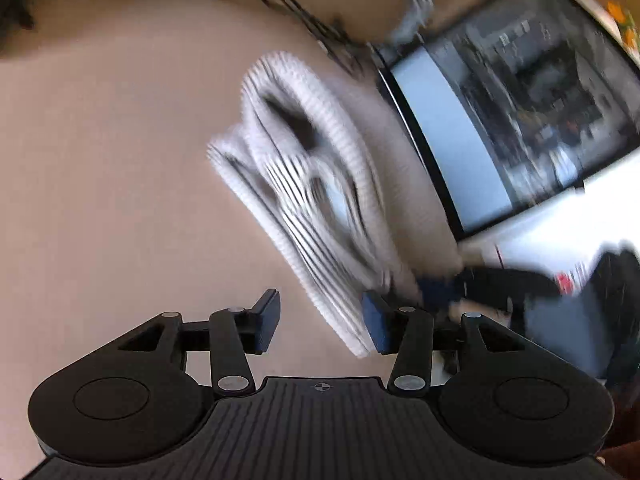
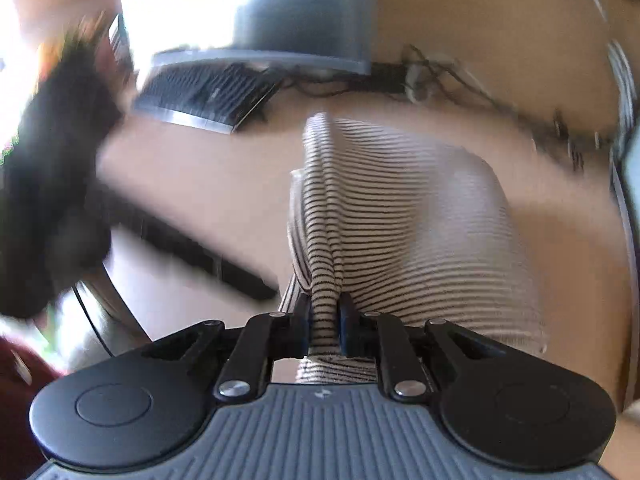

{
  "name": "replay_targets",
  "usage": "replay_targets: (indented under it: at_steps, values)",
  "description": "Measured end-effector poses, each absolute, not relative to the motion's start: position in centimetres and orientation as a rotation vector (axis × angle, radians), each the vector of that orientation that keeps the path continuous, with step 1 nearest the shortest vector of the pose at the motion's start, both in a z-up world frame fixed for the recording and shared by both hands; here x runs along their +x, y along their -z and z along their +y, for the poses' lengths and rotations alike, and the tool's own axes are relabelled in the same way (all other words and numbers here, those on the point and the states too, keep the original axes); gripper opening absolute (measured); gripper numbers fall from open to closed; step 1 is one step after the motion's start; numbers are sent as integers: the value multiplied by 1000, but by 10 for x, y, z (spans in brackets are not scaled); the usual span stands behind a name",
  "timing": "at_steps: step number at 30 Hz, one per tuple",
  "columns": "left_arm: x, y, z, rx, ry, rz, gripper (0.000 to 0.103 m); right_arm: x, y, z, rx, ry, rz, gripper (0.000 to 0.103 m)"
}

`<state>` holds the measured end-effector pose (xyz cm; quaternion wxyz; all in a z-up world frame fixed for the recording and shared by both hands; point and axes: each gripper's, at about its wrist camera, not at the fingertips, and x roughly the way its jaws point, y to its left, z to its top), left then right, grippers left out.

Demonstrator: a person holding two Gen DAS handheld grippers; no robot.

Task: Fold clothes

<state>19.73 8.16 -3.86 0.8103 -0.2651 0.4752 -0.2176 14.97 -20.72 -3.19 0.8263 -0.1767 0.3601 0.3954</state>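
Left wrist view: a wide tan table (image 1: 100, 152) carries a striped shirt (image 1: 316, 184), bunched and blurred by motion, near a dark monitor (image 1: 520, 120) at the right edge, with cables (image 1: 296, 4) beyond. The left tool (image 1: 320, 322) stands apart, its pads empty; the shirt's near edge sits just beside the right pad, not gripped.

In the right wrist view, the right tool (image 2: 325, 320) is clamped on a gathered fold of the shirt (image 2: 400, 216), which rises off the table (image 2: 208, 184). A keyboard (image 2: 204, 96) lies beyond.

Risks, as judgement: with only one corner pinched, the cloth may twist or slip, spoiling the fold. The free edge could also swing into the monitor or snag the cables.
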Motion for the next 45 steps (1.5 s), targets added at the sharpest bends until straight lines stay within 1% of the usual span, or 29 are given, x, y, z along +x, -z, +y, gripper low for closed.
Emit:
replay_targets:
  at_steps: [3,7,10,11,12,13,14,15,16,17,18,20,22,24,27,30,34,38,41,45]
  values:
    - [204,5,86,-588,468,902,48,123,40,-186,-562,-852,684,22]
    - [216,-26,66,-611,525,784,48,111,47,-174,-649,-861,646,23]
    - [235,-7,47,-586,513,843,47,113,47,-173,-649,-863,648,23]
    - [242,0,41,-577,508,865,45,114,46,-173,-646,-865,650,24]
    - [246,13,38,-574,482,913,42,115,44,-174,-638,-870,652,27]
    - [250,28,37,-571,451,964,29,117,40,-178,-615,-881,660,30]
    - [250,33,38,-575,445,971,25,121,34,-184,-574,-901,680,39]
    - [249,36,39,-579,443,970,25,125,27,-192,-528,-917,699,54]
    - [248,39,40,-584,442,968,25,131,19,-203,-467,-922,718,64]
    - [248,39,41,-584,440,970,25,137,11,-214,-410,-924,734,78]
    - [248,37,40,-567,440,969,25,144,3,-225,-358,-912,741,83]
    - [248,34,36,-528,439,968,25,160,-14,-247,-263,-854,739,85]
    - [245,31,32,-487,433,964,25,176,-29,-260,-218,-767,698,88]
    - [243,29,26,-448,430,959,25,187,-38,-265,-211,-688,644,103]
    - [241,27,21,-412,430,956,26,210,-43,-256,-214,-648,607,103]
    - [240,27,19,-402,428,956,26,234,-33,-228,-266,-664,634,103]
    - [239,28,19,-392,429,954,26,261,1,-187,-425,-645,724,103]
    - [236,31,16,-371,422,939,26,278,42,-169,-529,-597,767,103]
    - [235,32,18,-387,430,940,27,282,26,-173,-474,-624,800,103]
    - [236,35,22,-418,433,941,27,295,3,-174,-399,-616,767,103]
